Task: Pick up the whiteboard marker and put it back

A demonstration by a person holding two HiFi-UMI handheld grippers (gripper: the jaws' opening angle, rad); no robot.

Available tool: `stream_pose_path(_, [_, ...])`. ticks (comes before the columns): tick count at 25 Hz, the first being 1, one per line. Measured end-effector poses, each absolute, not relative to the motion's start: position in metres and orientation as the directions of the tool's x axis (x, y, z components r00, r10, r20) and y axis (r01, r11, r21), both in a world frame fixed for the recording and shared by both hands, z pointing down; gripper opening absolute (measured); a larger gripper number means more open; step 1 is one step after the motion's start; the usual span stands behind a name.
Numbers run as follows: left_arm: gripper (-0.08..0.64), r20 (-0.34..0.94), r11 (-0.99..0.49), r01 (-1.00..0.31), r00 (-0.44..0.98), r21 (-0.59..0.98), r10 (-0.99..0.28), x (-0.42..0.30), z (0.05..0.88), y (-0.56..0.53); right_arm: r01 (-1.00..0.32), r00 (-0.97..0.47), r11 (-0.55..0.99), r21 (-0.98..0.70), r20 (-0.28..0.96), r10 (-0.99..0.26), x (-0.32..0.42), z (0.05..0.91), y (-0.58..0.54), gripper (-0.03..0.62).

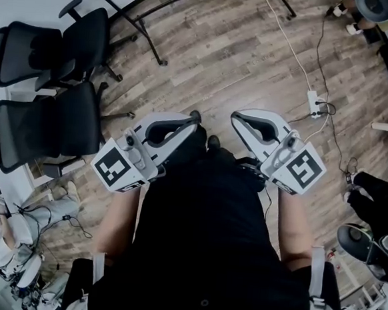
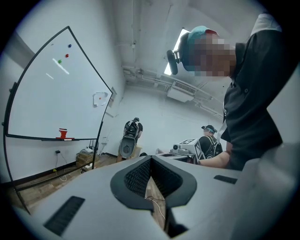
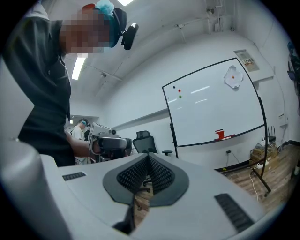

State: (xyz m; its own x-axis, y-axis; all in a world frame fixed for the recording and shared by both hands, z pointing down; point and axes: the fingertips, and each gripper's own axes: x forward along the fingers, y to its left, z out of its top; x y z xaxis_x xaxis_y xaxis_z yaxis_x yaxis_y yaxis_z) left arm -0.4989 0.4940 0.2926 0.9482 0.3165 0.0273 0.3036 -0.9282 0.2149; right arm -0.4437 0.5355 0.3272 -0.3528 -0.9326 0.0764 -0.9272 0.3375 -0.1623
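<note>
At waist: your L gripper (image 1: pixel 194 116), R gripper (image 1: pixel 235 116), side by side.
Jaws: both clenched, empty.
Whiteboard (image 3: pixel 213 105): well apart.

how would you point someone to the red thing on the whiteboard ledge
Find the big whiteboard in its black frame. On the ledge along its bottom edge sits a small red block. It is chunky and stands up from the ledge, unlike the tiny red dot high on the board's face.

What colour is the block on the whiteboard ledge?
Red; the block shows best in the right gripper view.
</note>
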Motion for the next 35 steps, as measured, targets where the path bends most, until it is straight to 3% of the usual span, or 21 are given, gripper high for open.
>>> stream_pose_path(35, [0.012, -0.067, -0.863, 0.440, 0.896, 0.249, 0.438, -0.326, 0.296, 0.255, -0.974, -0.206, 0.184, -0.132, 0.175, -0.963, -0.277, 0.315, 0.304, 0.018])
